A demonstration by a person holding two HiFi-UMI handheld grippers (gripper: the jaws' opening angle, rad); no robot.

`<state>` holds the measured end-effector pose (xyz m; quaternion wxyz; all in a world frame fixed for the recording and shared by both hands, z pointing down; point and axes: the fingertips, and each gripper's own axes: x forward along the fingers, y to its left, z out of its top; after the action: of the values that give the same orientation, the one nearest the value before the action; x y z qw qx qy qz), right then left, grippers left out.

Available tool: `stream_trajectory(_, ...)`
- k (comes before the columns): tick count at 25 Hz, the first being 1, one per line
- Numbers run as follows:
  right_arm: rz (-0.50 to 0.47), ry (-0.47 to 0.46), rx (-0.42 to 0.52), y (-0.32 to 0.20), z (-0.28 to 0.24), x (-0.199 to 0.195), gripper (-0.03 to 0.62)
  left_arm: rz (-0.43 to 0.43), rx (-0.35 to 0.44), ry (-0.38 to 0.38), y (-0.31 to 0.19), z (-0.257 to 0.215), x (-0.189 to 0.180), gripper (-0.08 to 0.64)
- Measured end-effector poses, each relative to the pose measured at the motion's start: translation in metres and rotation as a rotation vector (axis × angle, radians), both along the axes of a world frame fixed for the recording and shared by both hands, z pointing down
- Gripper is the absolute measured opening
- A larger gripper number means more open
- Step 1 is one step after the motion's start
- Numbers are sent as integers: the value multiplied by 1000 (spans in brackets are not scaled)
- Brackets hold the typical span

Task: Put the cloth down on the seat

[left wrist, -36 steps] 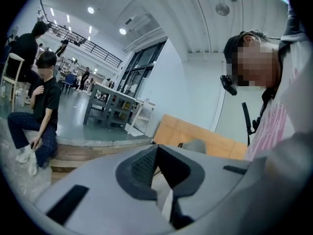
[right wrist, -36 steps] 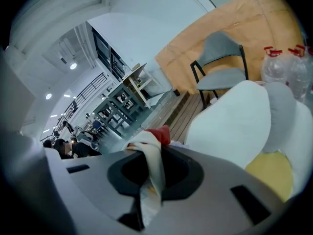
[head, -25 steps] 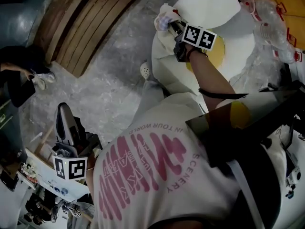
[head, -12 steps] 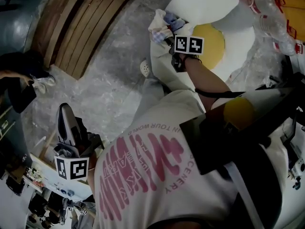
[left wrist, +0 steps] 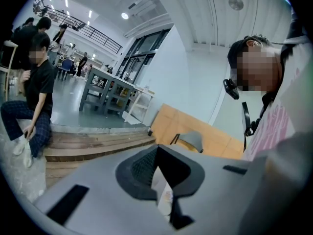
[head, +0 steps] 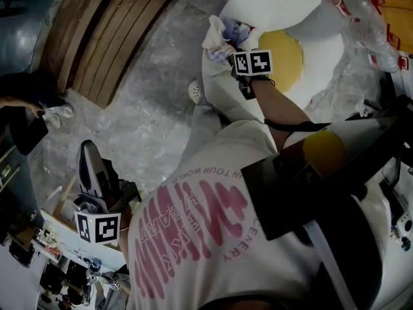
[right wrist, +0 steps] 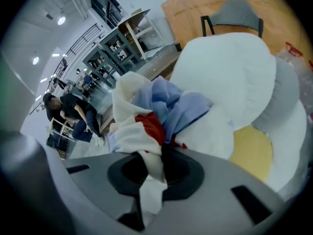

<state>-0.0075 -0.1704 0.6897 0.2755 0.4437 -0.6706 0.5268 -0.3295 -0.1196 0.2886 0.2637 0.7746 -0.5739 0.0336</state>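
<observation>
Since a second ago, the right gripper (head: 232,46) has carried the crumpled white, blue and red cloth (head: 223,33) down and a little leftward in the head view. It now sits nearer the round yellow seat cushion (head: 281,53) of the white padded armchair (head: 277,2).

The jaws are nearly together, pinching a twisted white fold of the cloth. The rest of the bundle spills out ahead of them. The cloth is beside the cushion, over the armchair's white padded edge, and not yet on the yellow surface. Whether it touches the padding I cannot tell.

The left gripper (head: 86,150) is well away from the cushion, at the person's other side. Its jaws are drawn together on nothing of the task, and only a pale sliver I cannot identify shows in the seam.

The step in hand seems to be the final approach before release. Next, the bundle likely needs bringing across over the cushion and lowering until it rests there. Then the jaws should part enough for the pinched fold to slip free.
</observation>
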Motion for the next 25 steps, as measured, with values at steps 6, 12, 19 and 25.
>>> stream_trajectory(6, -18, 20, -16, 11, 8, 4, 51, -10, 0, -3, 4, 0, -2, 9)
stream_trajectory(12, -73, 42, -18, 10, 7, 0, 54, -15, 5, 1, 9, 0, -8, 9)
stream_trajectory(19, -72, 47, -14, 11, 3, -1, 100, -29, 25, 25, 12, -3, -10, 9)
stream_trajectory(25, -56, 74, -35, 9, -3, 3, 132, -31, 47, -1, 20, -11, -9, 9)
